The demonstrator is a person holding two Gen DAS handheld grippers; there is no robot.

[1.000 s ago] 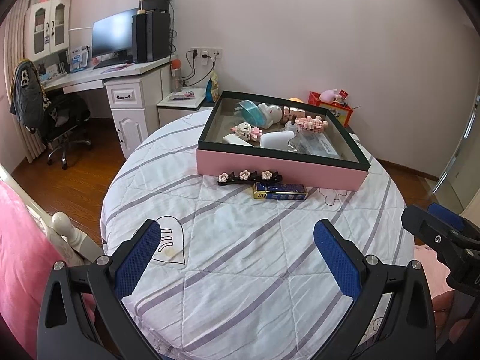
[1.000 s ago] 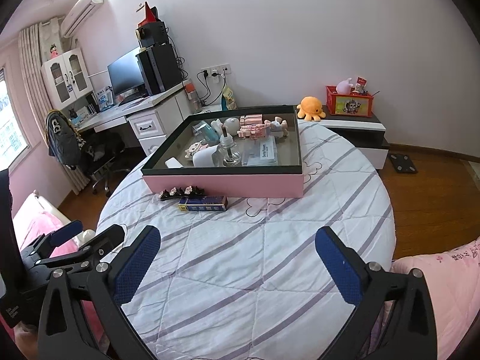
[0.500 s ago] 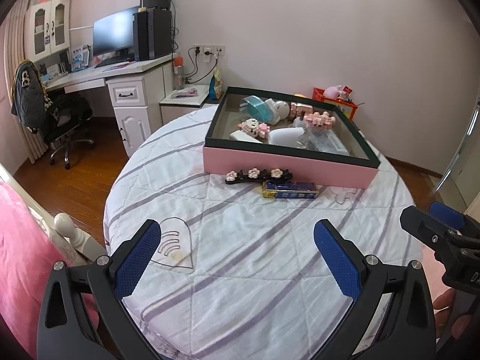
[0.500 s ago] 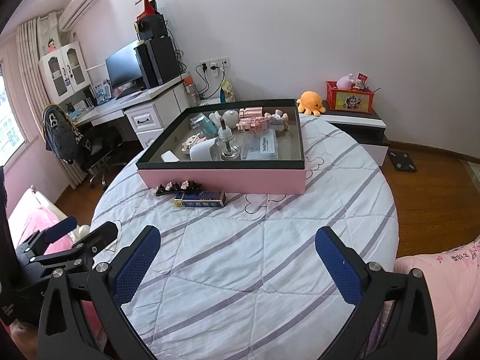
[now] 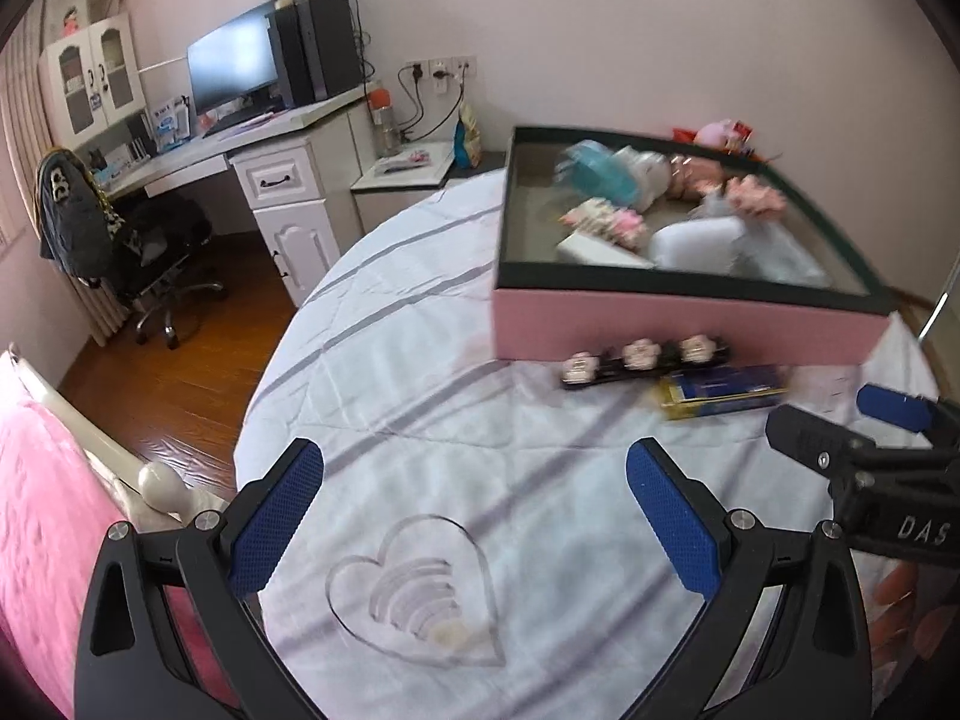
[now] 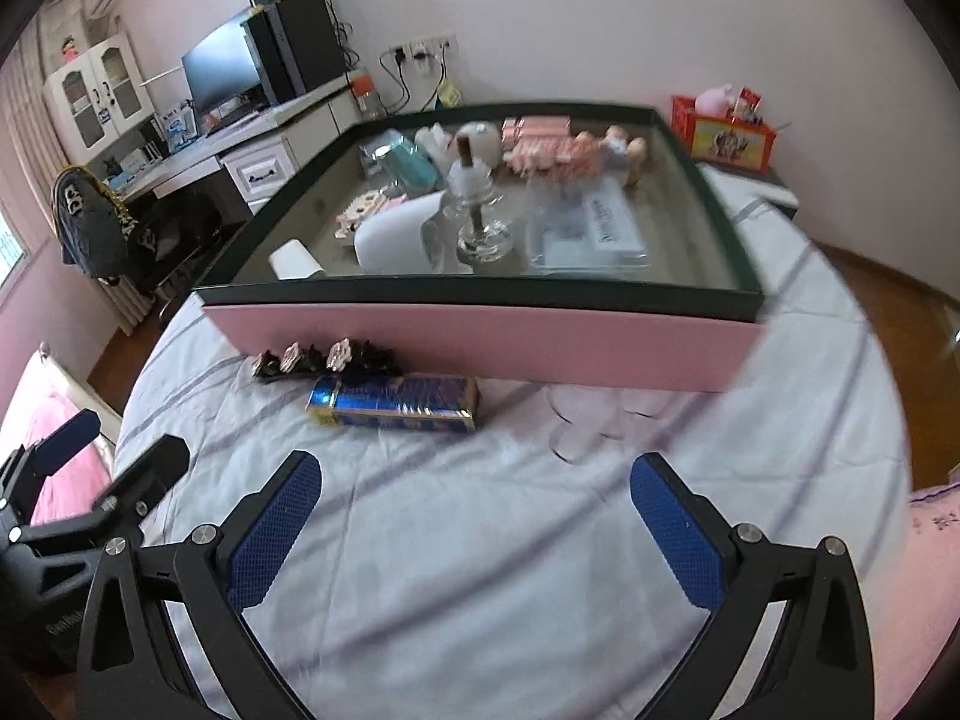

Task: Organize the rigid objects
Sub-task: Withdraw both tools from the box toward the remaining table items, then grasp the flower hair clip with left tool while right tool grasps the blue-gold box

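A pink box with a dark rim (image 6: 480, 342) (image 5: 678, 324) stands on the round table, holding several small items. In front of it lie a black hair clip with flowers (image 6: 327, 357) (image 5: 642, 357) and a blue and gold pack (image 6: 396, 405) (image 5: 723, 399). My right gripper (image 6: 474, 534) is open and empty, a short way in front of the pack. My left gripper (image 5: 474, 522) is open and empty, over the cloth to the left of both items. Each gripper shows at the edge of the other's view.
The round table has a white striped cloth (image 6: 480, 540) with a heart print (image 5: 420, 594). A pink bed (image 5: 36, 528) lies at the left. A desk with a monitor (image 5: 234, 66) and an office chair (image 5: 144, 252) stand beyond. An orange box (image 6: 729, 135) sits behind the table.
Both grippers have moved forward towards the pink box, so the hair clip and the pack appear nearer. Both stay open and empty.
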